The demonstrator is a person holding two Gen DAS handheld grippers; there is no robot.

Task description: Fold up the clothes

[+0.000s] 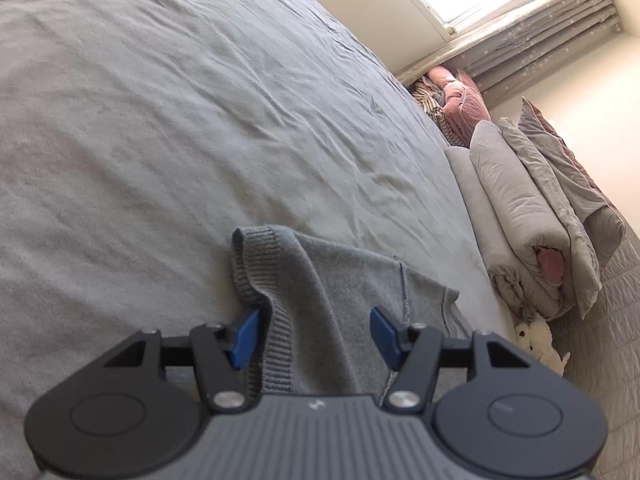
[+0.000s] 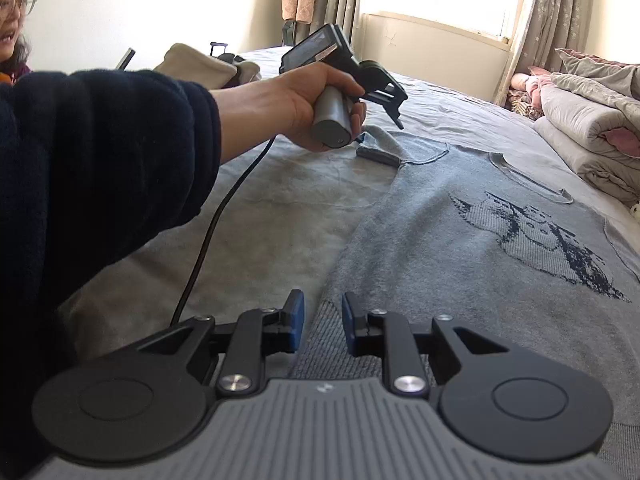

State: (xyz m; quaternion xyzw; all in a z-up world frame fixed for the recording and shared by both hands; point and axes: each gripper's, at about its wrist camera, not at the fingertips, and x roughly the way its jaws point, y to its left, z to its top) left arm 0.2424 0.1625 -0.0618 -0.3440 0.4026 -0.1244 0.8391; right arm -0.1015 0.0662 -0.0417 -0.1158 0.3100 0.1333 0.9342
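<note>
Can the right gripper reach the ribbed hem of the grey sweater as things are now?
Probably yes. The right gripper hangs just over the ribbed hem of the grey sweater, jaws slightly apart, nothing between. The left gripper works far off at the sleeve.

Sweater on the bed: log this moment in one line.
sweater: flat on bed | left gripper: jaws open around sleeve cuff | right gripper: jaws open over hem

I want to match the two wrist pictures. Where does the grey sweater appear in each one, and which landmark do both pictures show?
Left wrist view: grey sweater lies at the bottom centre, its ribbed cuff between the left gripper's open jaws.
Right wrist view: it spreads over the centre and right, its ribbed hem under the right gripper.
Shared landmark: the rolled grey quilt at the right edge.
</note>
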